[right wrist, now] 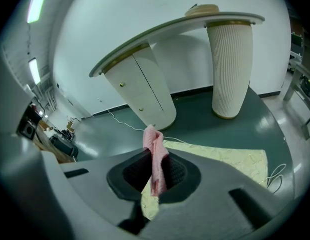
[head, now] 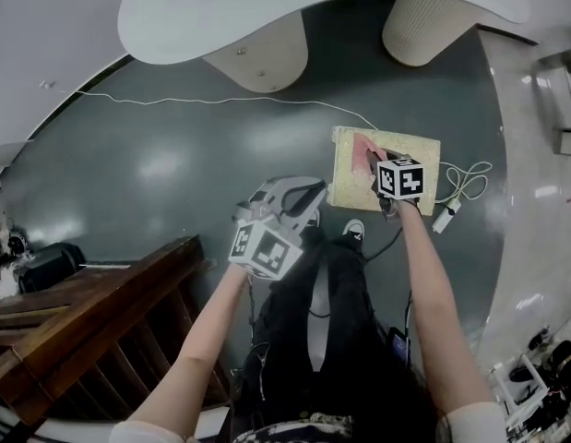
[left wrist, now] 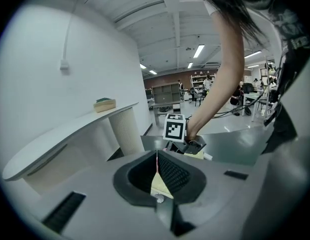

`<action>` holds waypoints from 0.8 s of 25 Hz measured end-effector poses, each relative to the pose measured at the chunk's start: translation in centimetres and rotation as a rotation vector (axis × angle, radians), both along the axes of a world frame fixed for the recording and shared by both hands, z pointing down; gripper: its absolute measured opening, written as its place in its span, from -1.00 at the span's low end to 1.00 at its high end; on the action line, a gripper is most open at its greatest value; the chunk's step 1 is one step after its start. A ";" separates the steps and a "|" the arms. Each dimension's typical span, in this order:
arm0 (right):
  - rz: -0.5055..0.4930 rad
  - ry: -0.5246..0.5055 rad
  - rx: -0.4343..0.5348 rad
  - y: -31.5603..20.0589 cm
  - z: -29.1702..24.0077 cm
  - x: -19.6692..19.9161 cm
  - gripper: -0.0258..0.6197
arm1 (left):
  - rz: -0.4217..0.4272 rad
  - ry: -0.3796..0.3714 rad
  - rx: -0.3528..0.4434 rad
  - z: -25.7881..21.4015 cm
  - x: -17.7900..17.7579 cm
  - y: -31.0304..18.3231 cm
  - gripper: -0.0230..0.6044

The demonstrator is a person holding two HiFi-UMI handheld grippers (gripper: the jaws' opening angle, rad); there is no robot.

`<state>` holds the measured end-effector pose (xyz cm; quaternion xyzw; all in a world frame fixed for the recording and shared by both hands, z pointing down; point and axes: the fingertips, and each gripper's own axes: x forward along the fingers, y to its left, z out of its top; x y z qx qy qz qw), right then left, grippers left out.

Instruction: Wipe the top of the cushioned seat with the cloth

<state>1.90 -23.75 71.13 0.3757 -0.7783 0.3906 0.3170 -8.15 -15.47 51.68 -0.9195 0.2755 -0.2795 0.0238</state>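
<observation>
The right gripper (right wrist: pixel 156 168) has its fingers clamped on the cloth (right wrist: pixel 153 146) — a narrow, bunched strip of pink that runs up between the pads and ends a little beyond the fingertips. The left gripper (left wrist: pixel 156 170) has its fingers closed with nothing between them. It hangs to the left of the right fingers and back from them, clear of the work and looking across at the other gripper.

Below and ahead of the right fingers lies the cushioned seat (right wrist: pixel 222 156), pale yellow and flat on the dark green floor (right wrist: pixel 195 126). In the head view the fingers sit over its left half, with the cloth reaching toward the far-left corner. Most of the top spreads away to the right of the fingers. I cannot tell whether the cloth touches the fabric.

I judge this to be the wiping step itself, at one end of a stroke. The next move would call for lowering the fingers so the loose end lies on the top, then dragging it sideways to the right over the uncovered part.

The cloth's long axis follows the fingers, with its free end pointing ahead toward the white curved bench (right wrist: pixel 170 31). The seat's long axis runs crosswise to the fingers, left to right. Beyond it — well apart from the fingers — stands the bench's ribbed pillar (right wrist: pixel 229 69).
</observation>
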 end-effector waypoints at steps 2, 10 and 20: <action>0.006 -0.003 -0.016 -0.2 2.0 -0.3 -0.88 | -0.003 -0.020 0.002 1.9 -0.3 -0.4 -0.90; -0.010 0.004 -0.050 -1.0 7.7 -2.4 -0.88 | 0.014 -0.059 -0.034 6.1 -1.0 -1.3 -0.90; 0.035 0.097 -0.063 -2.0 9.8 2.8 -0.88 | 0.075 -0.057 -0.050 7.1 1.0 -1.5 -0.90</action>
